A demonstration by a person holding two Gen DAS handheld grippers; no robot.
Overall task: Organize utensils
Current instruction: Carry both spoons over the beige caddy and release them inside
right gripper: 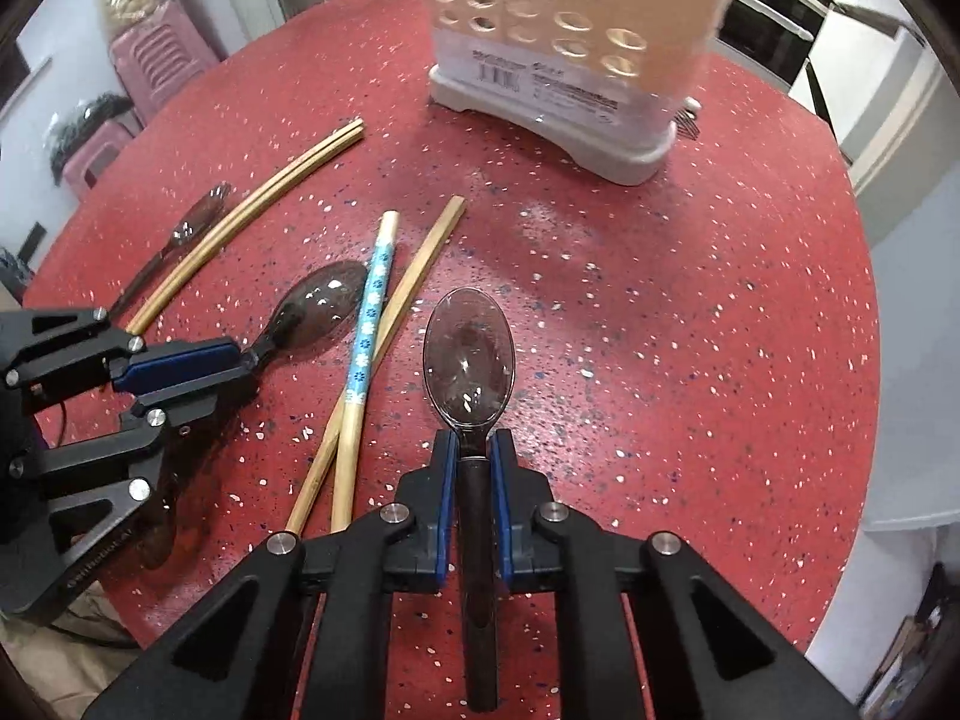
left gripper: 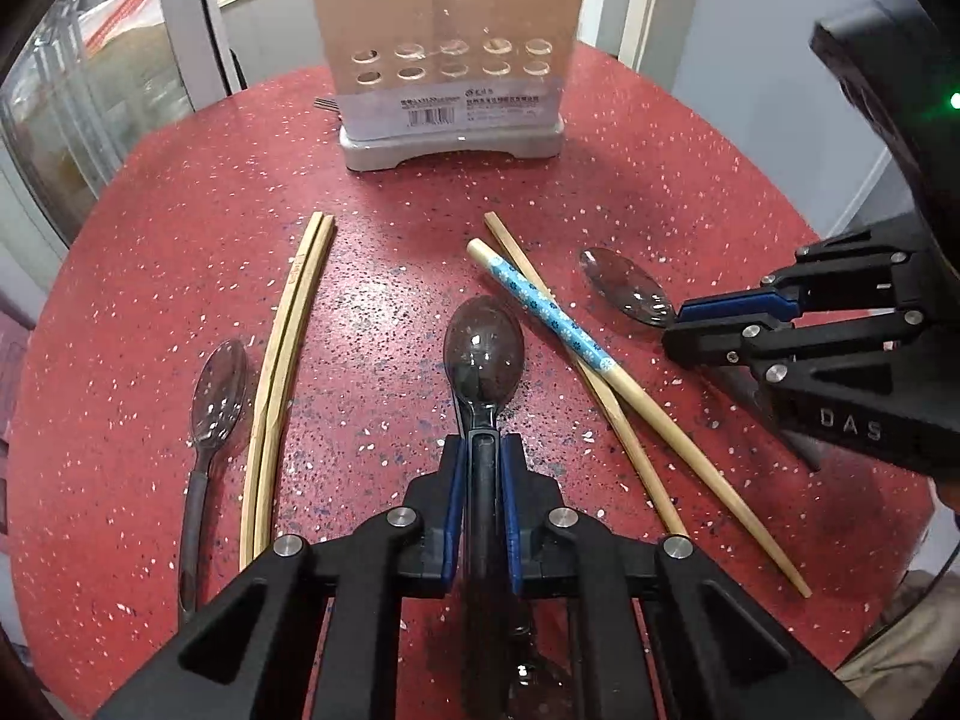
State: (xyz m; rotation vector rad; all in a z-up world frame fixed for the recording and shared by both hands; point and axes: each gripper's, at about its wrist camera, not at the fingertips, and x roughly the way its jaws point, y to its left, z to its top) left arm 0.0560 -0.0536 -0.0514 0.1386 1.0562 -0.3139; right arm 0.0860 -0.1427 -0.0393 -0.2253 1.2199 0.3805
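Note:
My left gripper (left gripper: 483, 450) is shut on the handle of a dark translucent plastic spoon (left gripper: 483, 354), bowl pointing forward over the red table; the right wrist view shows that gripper (right gripper: 243, 363) and spoon (right gripper: 321, 309) at the left. My right gripper (right gripper: 474, 450) is shut on a second translucent spoon (right gripper: 468, 360); the left wrist view shows that gripper (left gripper: 675, 327) and spoon (left gripper: 627, 291) at the right. A third spoon (left gripper: 210, 408) lies at the left beside a pair of bamboo chopsticks (left gripper: 288, 360). A blue-flowered chopstick (left gripper: 558, 318) crosses a plain one (left gripper: 606, 402). The utensil holder (left gripper: 450, 66) stands at the back.
The round red speckled table (left gripper: 690, 180) ends close behind the holder and at the right. A fork's tines (left gripper: 327, 103) show behind the holder's left side. Pink stools (right gripper: 156, 60) stand beyond the table's left edge. Shelves and a kitchen counter lie beyond.

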